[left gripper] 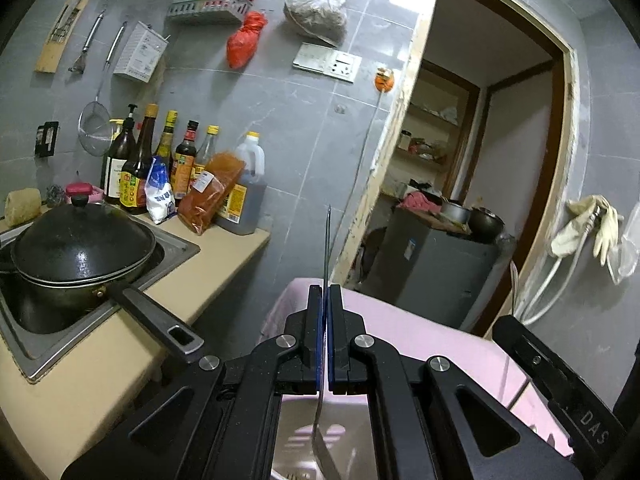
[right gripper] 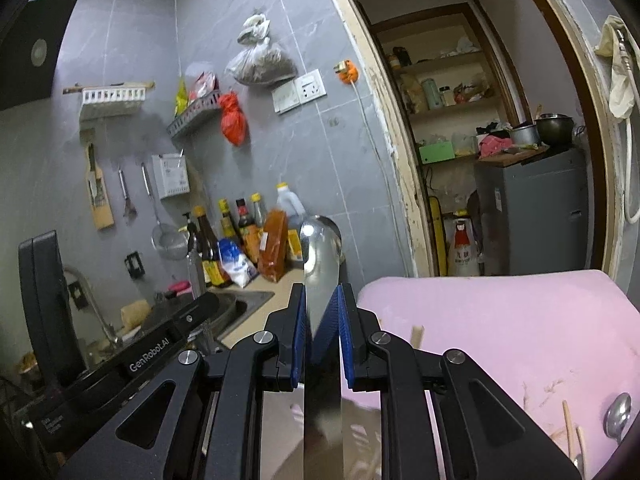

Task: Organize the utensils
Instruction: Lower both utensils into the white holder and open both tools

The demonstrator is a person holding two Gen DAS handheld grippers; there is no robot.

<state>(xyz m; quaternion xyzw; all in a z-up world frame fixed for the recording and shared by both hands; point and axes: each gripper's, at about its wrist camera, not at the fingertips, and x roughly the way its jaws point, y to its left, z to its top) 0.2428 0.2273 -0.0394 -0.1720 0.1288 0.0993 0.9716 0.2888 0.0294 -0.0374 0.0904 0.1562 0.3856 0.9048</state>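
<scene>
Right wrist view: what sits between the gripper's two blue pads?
In the right wrist view, a shiny metal spoon stands between the right gripper's blue pads, bowl end up, handle running down past the camera.

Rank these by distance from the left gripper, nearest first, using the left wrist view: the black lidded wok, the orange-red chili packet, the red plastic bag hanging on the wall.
1. Black lidded wok: in the sink, left of the left gripper.
2. Orange-red chili packet: farther back on the counter, by the bottles.
3. Red plastic bag: high on the tiled wall.
</scene>
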